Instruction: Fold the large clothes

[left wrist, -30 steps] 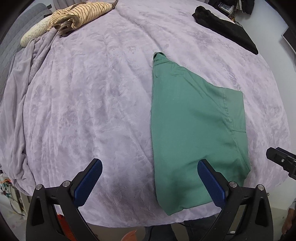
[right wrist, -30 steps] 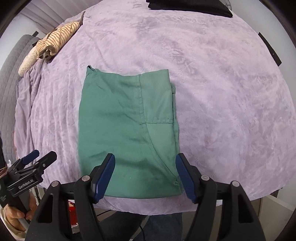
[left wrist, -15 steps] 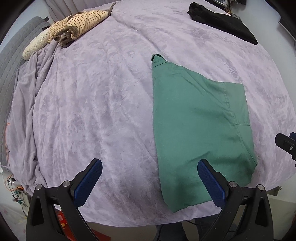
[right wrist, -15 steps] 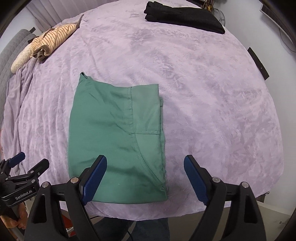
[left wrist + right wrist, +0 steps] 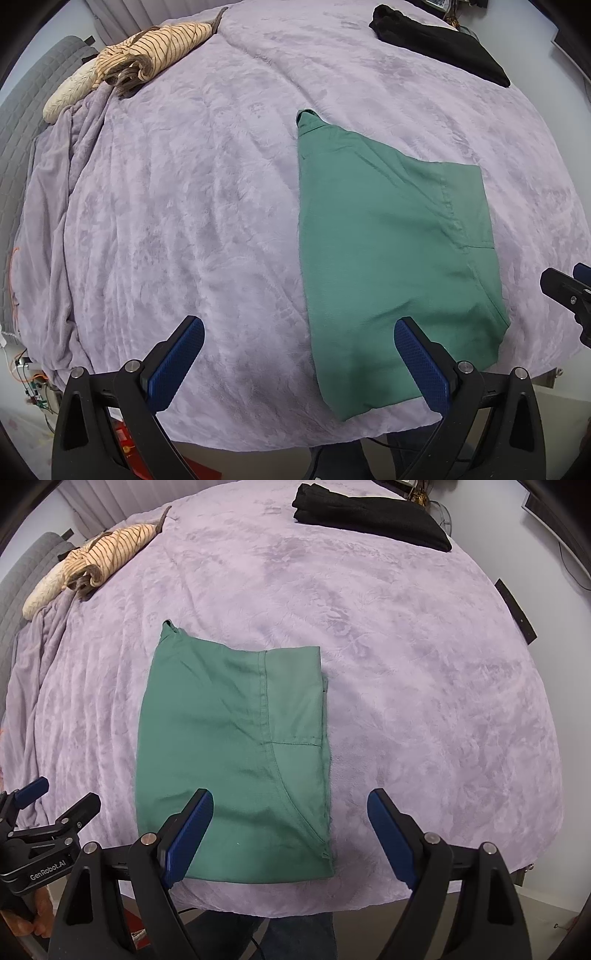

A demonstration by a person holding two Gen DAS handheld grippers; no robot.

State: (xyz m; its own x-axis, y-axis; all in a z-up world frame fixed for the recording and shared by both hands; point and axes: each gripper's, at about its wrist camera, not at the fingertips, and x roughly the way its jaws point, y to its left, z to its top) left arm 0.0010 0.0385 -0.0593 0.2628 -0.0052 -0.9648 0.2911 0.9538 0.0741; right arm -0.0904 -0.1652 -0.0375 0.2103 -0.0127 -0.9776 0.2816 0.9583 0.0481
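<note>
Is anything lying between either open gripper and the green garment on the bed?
Nothing visible does. The green garment lies flat on the purple blanket, directly ahead of the right gripper and the left gripper. The striped clothes and black garment lie at the far edge.

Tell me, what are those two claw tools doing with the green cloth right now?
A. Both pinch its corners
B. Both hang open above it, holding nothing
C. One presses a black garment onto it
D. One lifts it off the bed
B: the left gripper and right gripper both stand wide open, while the green garment lies folded flat on the purple blanket.
</note>
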